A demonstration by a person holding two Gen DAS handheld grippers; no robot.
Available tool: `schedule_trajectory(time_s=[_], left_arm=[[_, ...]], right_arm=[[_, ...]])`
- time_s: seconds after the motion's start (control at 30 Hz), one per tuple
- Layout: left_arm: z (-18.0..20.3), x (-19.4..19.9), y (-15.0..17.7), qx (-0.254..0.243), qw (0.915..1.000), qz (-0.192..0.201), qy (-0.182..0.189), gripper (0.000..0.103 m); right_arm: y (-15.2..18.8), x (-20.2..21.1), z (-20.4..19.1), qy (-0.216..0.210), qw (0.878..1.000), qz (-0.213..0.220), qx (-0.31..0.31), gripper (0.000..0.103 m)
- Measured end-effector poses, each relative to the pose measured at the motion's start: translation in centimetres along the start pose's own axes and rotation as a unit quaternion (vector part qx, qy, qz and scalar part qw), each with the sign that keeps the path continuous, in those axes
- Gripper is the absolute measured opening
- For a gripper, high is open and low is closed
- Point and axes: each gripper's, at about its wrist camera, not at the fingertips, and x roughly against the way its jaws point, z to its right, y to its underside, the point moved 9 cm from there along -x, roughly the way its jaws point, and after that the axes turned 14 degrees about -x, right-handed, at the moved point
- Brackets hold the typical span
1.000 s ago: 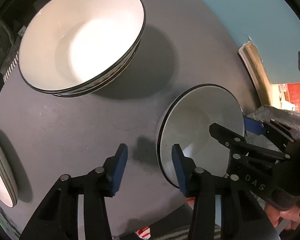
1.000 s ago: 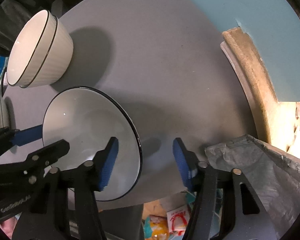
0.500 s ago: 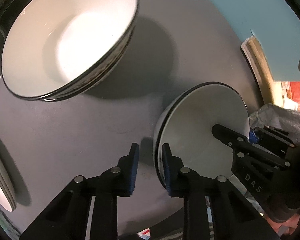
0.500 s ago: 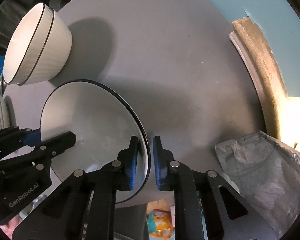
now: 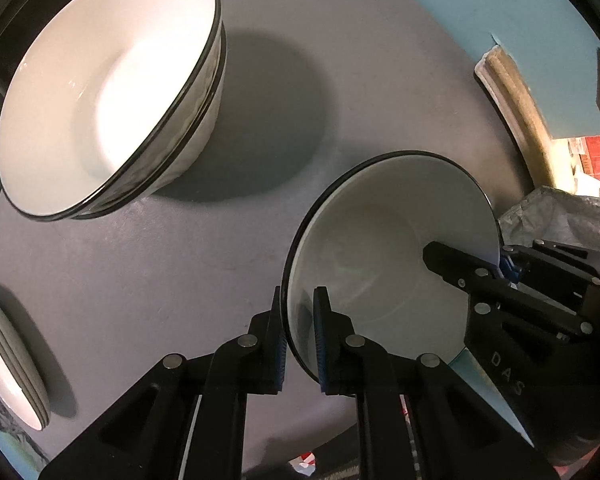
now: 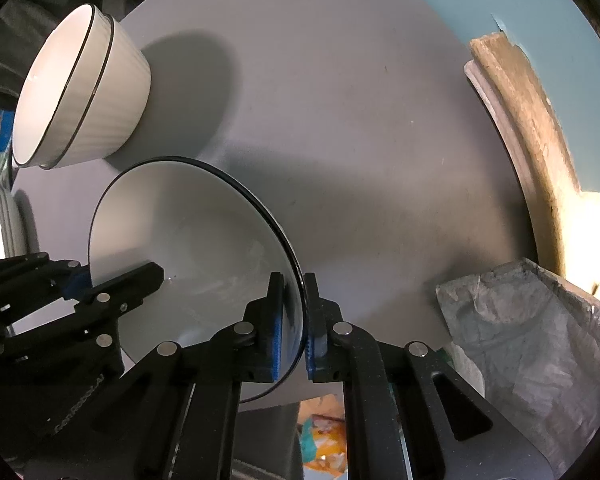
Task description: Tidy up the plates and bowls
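Your left hand-held gripper (image 5: 300, 336) is clenched on the near-left rim of the shallow white bowl (image 5: 392, 248), one blue pad inside the black-edged lip and the other outside it. Your right hand-held gripper (image 6: 291, 322) grips the opposite rim of the same bowl (image 6: 188, 248) in the same way, so you hold the bowl from both sides at once. Both point steeply down at the round grey bench (image 6: 340, 120).

The bowl sits toward the near edge of the bench, between the two tools. Whether its base rests on the bench or is lifted clear of it cannot be told from these views.

Toward the far left of the bench stand two deep ribbed white bowls (image 5: 108, 84), one nested in the other, each with a dark rim line; they cast a broad shadow to their right and are well apart from the bowl you hold. At the left edge of the bench lies a small stack of white plates (image 5: 8, 368), only partly in view. On the right, beyond the bench edge, lies a crumpled grey bag (image 6: 540, 340).
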Motion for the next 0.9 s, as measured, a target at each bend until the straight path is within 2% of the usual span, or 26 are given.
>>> schedule_trajectory(time_s=[0.33,0.53,0.7,0.9], left_arm=[[-0.5,1.2,-0.2,0.016,0.9998,0.002,0.007,0.011],[-0.4,3.0,-0.1,0.019,0.9997,0.015,0.009,0.011],[-0.3,4.5,0.0,0.009,0.9997,0.023,-0.004,0.011],[-0.1,5.9,-0.2,0.02,0.9992,0.034,0.004,0.011]], right_arm=[[0.1,-0.5,0.6,-0.007,1.0,-0.01,-0.004,0.009],[0.4,1.0,-0.3,-0.013,1.0,-0.004,0.004,0.008],[0.1,1.9,-0.5,-0.019,1.0,-0.001,0.009,0.008],[-0.2,4.5,-1.3,-0.013,1.0,0.015,0.024,0.008]])
